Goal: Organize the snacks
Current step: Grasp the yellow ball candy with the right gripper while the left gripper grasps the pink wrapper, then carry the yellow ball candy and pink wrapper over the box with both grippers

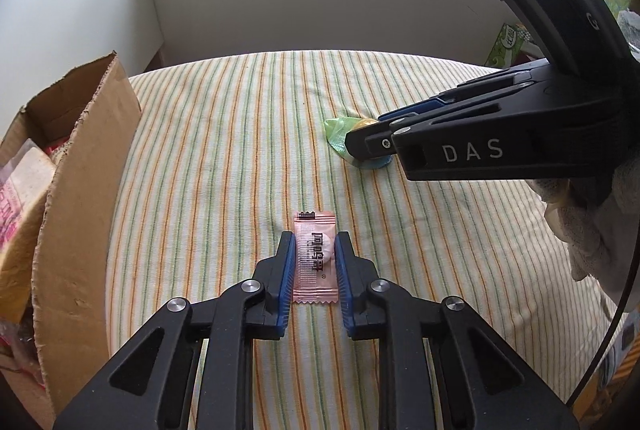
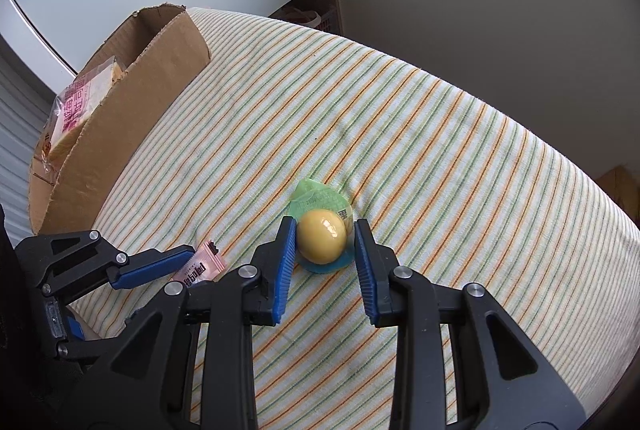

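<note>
The left tool (image 1: 314, 258) pinched a pink candy sachet (image 1: 314, 262) lying flat on the striped table (image 1: 248, 134), while the right tool (image 2: 325, 242) was clamped on a yellow jelly cup (image 2: 322, 240) nearby on the cloth. Both grasps looked made, so the step was pickup; next each snack likely needed lifting toward the cardboard box (image 2: 132, 134) at the table's left edge.
</note>
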`<state>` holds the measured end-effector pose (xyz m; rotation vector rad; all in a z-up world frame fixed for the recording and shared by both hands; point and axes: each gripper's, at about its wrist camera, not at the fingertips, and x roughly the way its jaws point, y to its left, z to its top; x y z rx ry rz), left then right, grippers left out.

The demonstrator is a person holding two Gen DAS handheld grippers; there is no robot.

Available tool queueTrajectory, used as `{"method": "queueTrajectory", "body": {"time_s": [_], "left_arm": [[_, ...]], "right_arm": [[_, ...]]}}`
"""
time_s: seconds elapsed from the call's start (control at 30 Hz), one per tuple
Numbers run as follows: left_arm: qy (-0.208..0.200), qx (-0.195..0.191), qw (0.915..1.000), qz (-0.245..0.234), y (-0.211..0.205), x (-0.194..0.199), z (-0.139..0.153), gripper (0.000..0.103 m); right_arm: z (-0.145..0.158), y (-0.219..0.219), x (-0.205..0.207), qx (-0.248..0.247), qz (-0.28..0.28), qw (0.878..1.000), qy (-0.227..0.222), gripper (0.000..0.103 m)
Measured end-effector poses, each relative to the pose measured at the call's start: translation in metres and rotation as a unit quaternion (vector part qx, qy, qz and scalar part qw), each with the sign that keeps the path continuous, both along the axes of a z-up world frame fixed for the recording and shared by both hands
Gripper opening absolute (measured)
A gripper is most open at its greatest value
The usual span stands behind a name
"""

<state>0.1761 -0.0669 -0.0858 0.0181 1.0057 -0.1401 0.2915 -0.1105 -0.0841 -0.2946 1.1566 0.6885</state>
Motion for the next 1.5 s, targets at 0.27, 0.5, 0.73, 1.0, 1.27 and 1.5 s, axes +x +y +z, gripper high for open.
{"method": "queueTrajectory", "body": {"time_s": [0.27,0.5,0.73,1.0,1.27,1.5], "left_arm": [[-0.013,-0.003,0.9999,-0.004,-0.004,-0.010,0.013,0.018],[-0.032,-0.014,0.9994,-0.001,0.003,-0.025,0.035,0.018],[-0.056,-0.023,0.9982,0.006,0.017,-0.046,0.060,0.018],[-0.076,-0.027,0.9963,0.031,0.053,-0.079,0.089,0.018],[-0.079,-0.019,0.9950,0.058,0.103,-0.097,0.094,0.018],[-0.080,-0.007,0.9924,0.094,0.147,-0.112,0.097,0.018]], "right_arm": [[0.009,-0.010,-0.003,0.012,-0.011,1.000,-0.004,0.029],[0.029,-0.015,-0.012,0.028,-0.011,0.999,-0.012,0.029],[0.054,-0.005,-0.028,0.034,-0.001,0.999,-0.033,0.029],[0.083,0.023,-0.046,0.048,0.016,0.998,-0.045,0.029],[0.101,0.065,-0.064,0.062,0.045,0.996,-0.045,0.029],[0.104,0.113,-0.087,0.071,0.081,0.993,-0.038,0.029]]}}
